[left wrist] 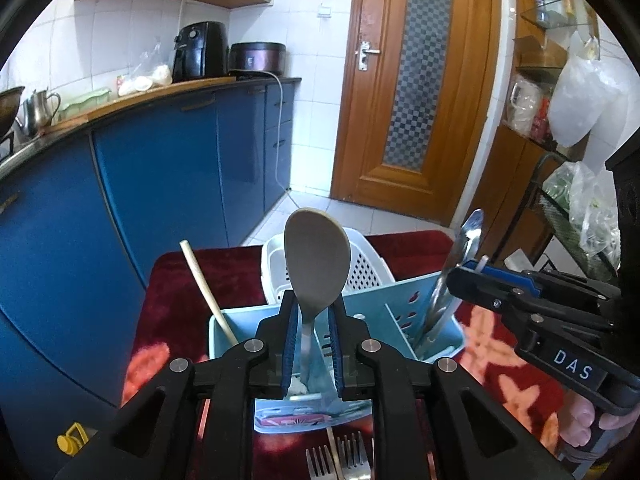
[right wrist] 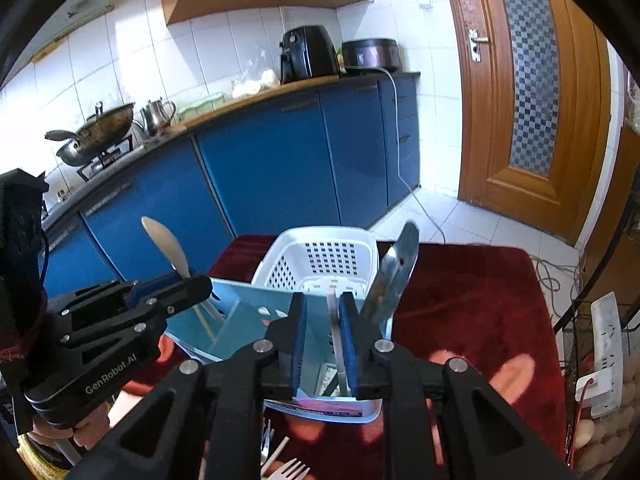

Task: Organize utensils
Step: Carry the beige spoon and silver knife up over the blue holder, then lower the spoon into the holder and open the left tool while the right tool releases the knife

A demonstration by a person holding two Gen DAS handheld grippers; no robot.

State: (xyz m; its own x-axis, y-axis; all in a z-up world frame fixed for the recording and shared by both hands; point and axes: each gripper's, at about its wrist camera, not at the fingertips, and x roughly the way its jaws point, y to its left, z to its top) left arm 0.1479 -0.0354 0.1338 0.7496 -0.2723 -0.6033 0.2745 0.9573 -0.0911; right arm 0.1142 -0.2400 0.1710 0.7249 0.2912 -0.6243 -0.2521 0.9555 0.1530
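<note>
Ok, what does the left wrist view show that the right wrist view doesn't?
Left wrist only: plastic bags hanging at the right and a small yellow object low on the left.
Right wrist only: a white power strip and what look like eggs at the right edge.
Both: the blue caddy, the white basket behind it, the wooden spoon standing between the left gripper's open jaws, and a metal spoon in the caddy.

The caddy (left wrist: pixel 404 312) is crowded: a wooden spoon (left wrist: pixel 316 256) stands in its middle, a stick (left wrist: pixel 208 288) at its left, metal utensils (right wrist: pixel 394 280) at its right. A white basket (right wrist: pixel 320 256) blocks the far side; forks (left wrist: pixel 340 460) lie just before it. The red cloth (right wrist: pixel 472 300) to the right lies bare.
</note>
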